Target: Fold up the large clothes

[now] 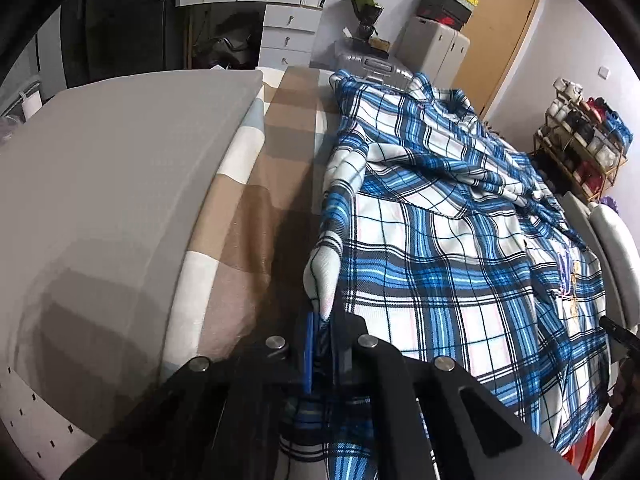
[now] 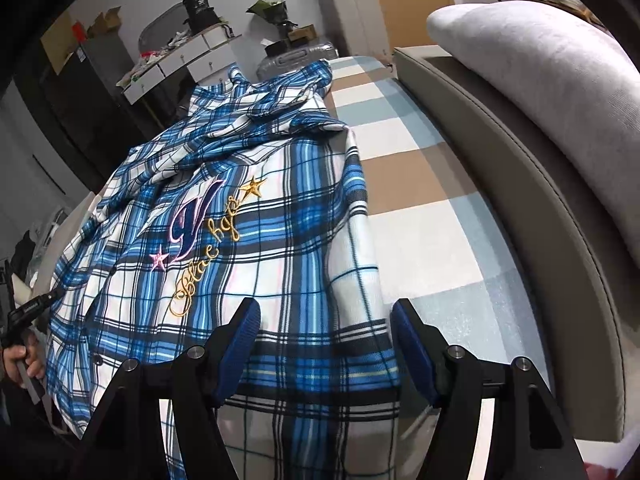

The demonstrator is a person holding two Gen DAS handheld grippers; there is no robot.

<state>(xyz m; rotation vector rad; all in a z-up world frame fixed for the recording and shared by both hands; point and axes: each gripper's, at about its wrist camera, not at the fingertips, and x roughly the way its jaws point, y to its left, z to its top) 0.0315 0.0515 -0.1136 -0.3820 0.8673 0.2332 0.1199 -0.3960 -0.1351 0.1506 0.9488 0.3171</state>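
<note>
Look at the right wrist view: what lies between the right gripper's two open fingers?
The near hem of the blue plaid shirt lies between the right gripper fingers, spread on the checked bedsheet; neither pad presses it.

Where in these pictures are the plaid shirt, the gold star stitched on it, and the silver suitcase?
plaid shirt (image 1: 460, 248): left wrist view, middle of its spread cloth.
gold star (image 2: 253, 187): right wrist view, centre of the embroidery.
silver suitcase (image 1: 376, 65): left wrist view, its ribbed top by the handle.

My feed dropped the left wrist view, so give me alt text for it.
The left claw is shut on an edge of the blue plaid shirt, which lies spread over a checked bedsheet. White drawers and a suitcase stand beyond the bed.
</note>
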